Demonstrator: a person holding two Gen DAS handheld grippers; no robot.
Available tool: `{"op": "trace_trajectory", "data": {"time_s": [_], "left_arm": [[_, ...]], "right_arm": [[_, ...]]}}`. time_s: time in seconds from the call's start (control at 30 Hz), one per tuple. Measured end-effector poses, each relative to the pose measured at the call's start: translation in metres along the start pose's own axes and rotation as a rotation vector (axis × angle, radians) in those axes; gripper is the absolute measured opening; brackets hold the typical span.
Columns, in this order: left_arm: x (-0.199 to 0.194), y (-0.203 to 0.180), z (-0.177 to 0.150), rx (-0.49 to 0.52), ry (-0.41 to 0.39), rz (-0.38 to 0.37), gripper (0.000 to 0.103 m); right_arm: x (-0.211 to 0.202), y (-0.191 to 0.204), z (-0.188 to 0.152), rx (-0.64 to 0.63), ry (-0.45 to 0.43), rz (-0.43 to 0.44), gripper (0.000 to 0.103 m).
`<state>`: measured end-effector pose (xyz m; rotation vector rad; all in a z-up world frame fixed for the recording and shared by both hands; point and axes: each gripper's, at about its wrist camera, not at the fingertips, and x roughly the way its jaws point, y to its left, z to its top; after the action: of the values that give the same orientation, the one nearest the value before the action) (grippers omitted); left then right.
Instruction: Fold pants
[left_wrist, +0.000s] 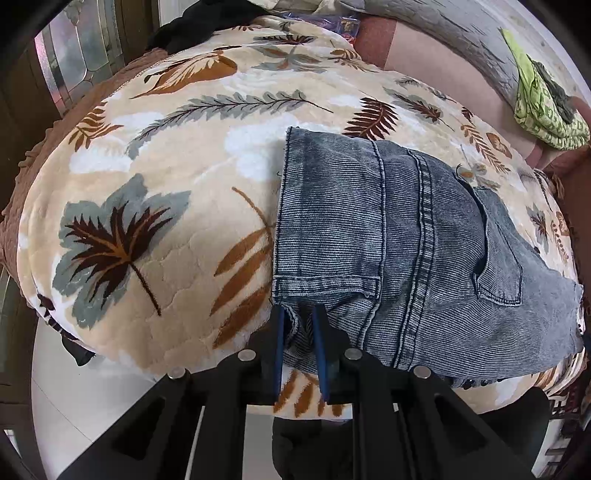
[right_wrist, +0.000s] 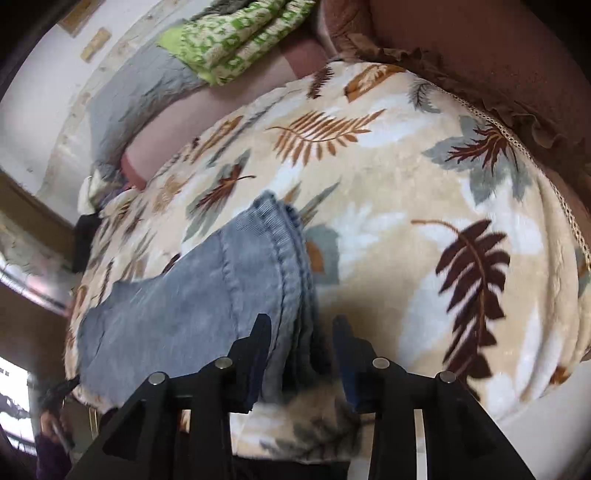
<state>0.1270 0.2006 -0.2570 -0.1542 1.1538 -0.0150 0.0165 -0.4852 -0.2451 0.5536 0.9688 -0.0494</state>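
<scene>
A: Where are the pants (left_wrist: 406, 258) found at this moment?

B: They are laid on the leaf-patterned blanket (left_wrist: 166, 184), near its front edge, and they are already doubled into a compact packet. A hem is seen lying across the top layer, and a back pocket is shown at the right side.

A: How is the left gripper (left_wrist: 299, 332) held?

B: It is set narrow, and a small bunch of denim at the near left corner of the packet is caught between its blue pads. It is judged that the corner is pinched so that the layers are kept together, or so that the edge can be carried over for one more fold.

A: And the right gripper (right_wrist: 301, 328)?

B: Its jaws are kept apart, with the thick stacked edge of the pants (right_wrist: 207, 295) lying in the gap between them. No contact with the cloth can be confirmed, because this view is blurred.

A: What cannot be made out?

B: The number of layers is not countable, and the waistband is hidden inside or under the packet. The right end of the denim is partly cut off at the blanket edge in the left view. A green patterned cloth (left_wrist: 543, 107) is seen far behind, well apart from the pants.
</scene>
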Motion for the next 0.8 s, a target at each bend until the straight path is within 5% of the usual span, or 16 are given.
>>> {"op": "trace_trajectory", "data": {"time_s": [0.1, 0.2, 0.27, 0.3, 0.33, 0.57, 0.73, 0.8], "left_arm": [[-0.001, 0.000, -0.001, -0.004, -0.004, 0.002, 0.017], [0.000, 0.002, -0.002, -0.005, -0.003, -0.001, 0.017], [-0.001, 0.003, -0.003, -0.005, -0.002, -0.004, 0.017], [-0.001, 0.003, -0.002, -0.006, 0.000, -0.008, 0.017], [-0.001, 0.004, -0.003, -0.007, 0.000, -0.008, 0.017], [-0.003, 0.007, -0.007, 0.009, 0.006, -0.016, 0.017], [0.000, 0.011, -0.008, 0.000, 0.013, -0.032, 0.019], [-0.001, 0.010, -0.009, 0.009, 0.020, -0.025, 0.022]], "right_arm": [[0.014, 0.000, -0.008, -0.016, 0.020, -0.025, 0.064], [0.037, 0.000, -0.015, -0.014, 0.088, 0.013, 0.064], [0.037, 0.011, -0.019, -0.082, 0.075, -0.077, 0.050], [0.035, 0.015, -0.019, -0.102, 0.083, -0.085, 0.027], [0.030, 0.017, -0.021, -0.102, 0.082, -0.082, 0.022], [-0.033, 0.044, -0.043, -0.173, -0.006, -0.131, 0.019], [0.017, 0.016, -0.066, -0.101, 0.204, -0.197, 0.022], [0.009, 0.015, -0.059, -0.072, 0.179, -0.172, 0.025]]}}
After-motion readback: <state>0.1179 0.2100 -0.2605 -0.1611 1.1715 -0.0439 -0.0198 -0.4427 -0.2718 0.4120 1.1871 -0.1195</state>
